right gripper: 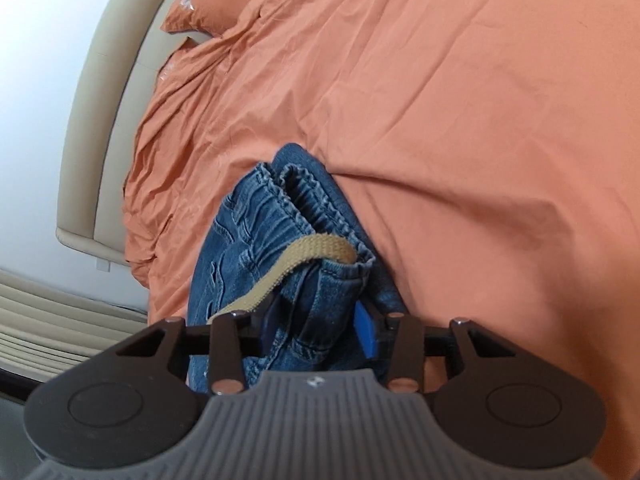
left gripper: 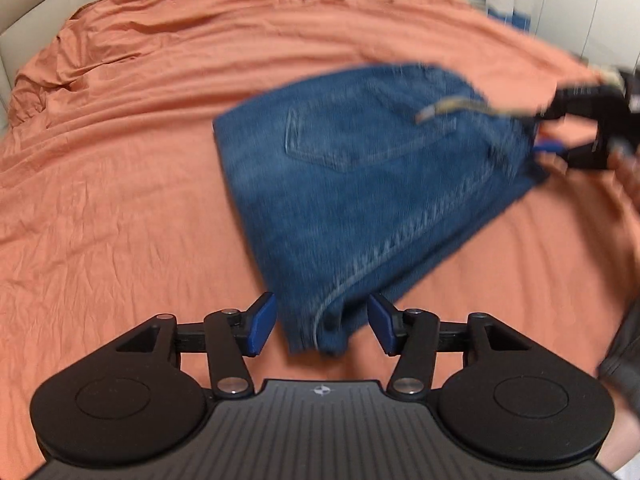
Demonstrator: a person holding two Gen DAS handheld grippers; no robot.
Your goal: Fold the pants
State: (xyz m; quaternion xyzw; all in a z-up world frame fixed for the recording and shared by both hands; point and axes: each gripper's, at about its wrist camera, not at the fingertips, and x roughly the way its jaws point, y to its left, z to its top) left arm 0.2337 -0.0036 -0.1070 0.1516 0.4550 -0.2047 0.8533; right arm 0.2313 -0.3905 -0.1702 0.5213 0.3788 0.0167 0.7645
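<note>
The right gripper (right gripper: 316,332) is clamping the bunched elastic waistband of the folded jeans (right gripper: 280,240), its blue pads (right gripper: 367,330) pressing the denim from both sides, probably so the layers stay stacked. A tan drawstring (right gripper: 288,264) is trailing over the waistband. The left gripper (left gripper: 322,324) is standing wide open around the opposite folded edge of the jeans, pads not touching cloth. The bundle is sitting mid-bed on the orange sheet (left gripper: 120,200), near its front edge.
</note>
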